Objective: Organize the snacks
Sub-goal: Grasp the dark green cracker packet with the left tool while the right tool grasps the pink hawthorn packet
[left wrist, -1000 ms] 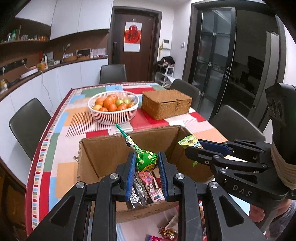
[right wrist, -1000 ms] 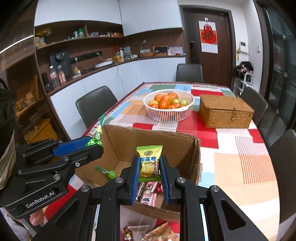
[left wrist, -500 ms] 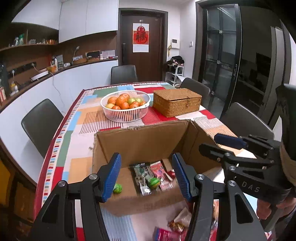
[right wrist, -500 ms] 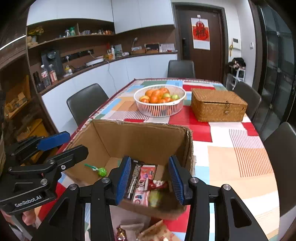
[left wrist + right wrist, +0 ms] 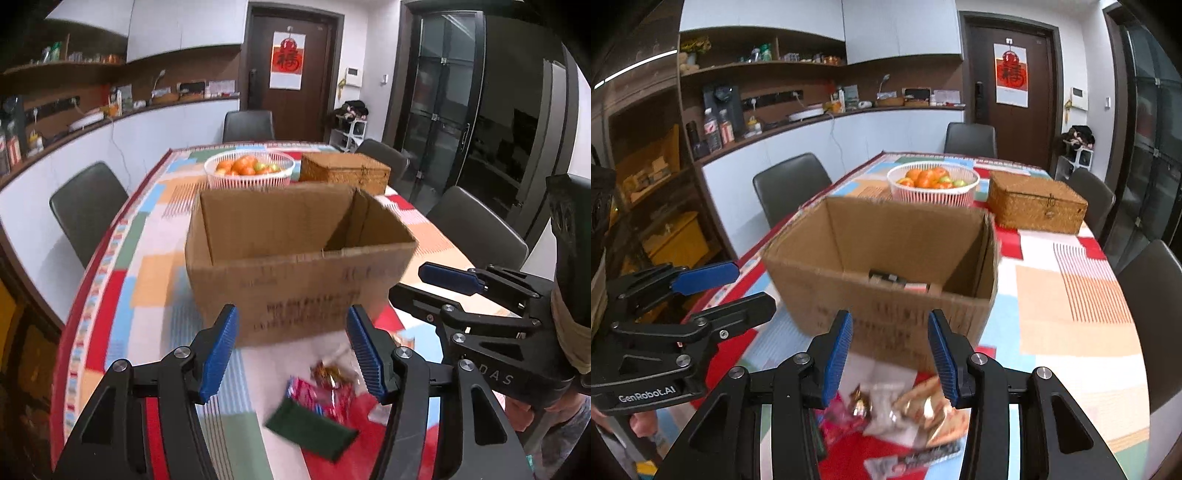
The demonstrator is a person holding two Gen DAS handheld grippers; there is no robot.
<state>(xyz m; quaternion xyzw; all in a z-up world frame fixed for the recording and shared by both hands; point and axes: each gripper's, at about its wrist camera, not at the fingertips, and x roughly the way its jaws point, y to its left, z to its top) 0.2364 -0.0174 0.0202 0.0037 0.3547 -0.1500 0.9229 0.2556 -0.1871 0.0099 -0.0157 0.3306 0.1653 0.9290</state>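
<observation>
An open cardboard box [image 5: 295, 266] stands on the patterned table; it also shows in the right wrist view [image 5: 882, 273], with a few snack packets just visible inside. My left gripper [image 5: 291, 350] is open and empty, in front of the box, above loose snacks: a dark green packet [image 5: 310, 428] and red wrappers [image 5: 321, 387]. My right gripper [image 5: 890, 354] is open and empty, over a pile of snack packets [image 5: 905, 406] at the near table edge. Each gripper appears in the other's view, the right [image 5: 461, 291] and the left [image 5: 713, 291].
A white basket of oranges [image 5: 249, 170] and a woven lidded box [image 5: 343, 173] stand behind the cardboard box. Dark chairs [image 5: 85, 206] surround the table. A counter and shelves run along the left wall.
Both grippers let go of their snacks into the box, opened wide, and pulled back and down toward the loose snacks at the near edge.
</observation>
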